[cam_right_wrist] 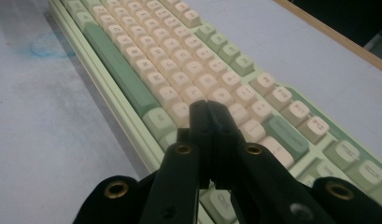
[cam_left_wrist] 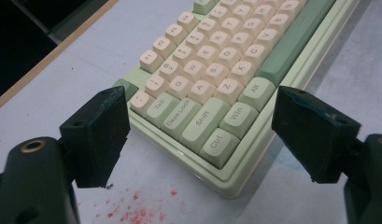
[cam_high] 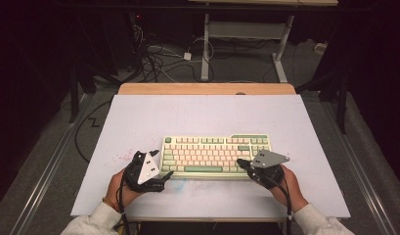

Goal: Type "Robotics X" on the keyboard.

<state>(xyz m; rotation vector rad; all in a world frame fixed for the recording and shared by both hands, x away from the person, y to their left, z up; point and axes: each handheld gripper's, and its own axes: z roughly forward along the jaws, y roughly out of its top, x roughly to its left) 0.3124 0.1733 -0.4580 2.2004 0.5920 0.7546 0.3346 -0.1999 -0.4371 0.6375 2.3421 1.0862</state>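
A pale green keyboard [cam_high: 214,155] with cream and green keys lies in the middle of the white table top. My left gripper [cam_high: 164,175] is at its front left corner, jaws wide open; in the left gripper view the keyboard's corner [cam_left_wrist: 216,140] sits between the two spread jaws with nothing pressed. My right gripper [cam_high: 240,162] hovers over the keyboard's front right part, jaws shut with nothing between them. In the right gripper view the closed tips [cam_right_wrist: 207,109] are over cream keys near the green space bar [cam_right_wrist: 116,67].
The white board [cam_high: 139,122] rests on a wooden table whose far edge [cam_high: 207,88] shows. Red specks [cam_left_wrist: 132,212] mark the board near the left gripper and a blue smudge [cam_right_wrist: 46,49] lies in front of the keyboard. Beyond are cables and a table frame [cam_high: 207,44].
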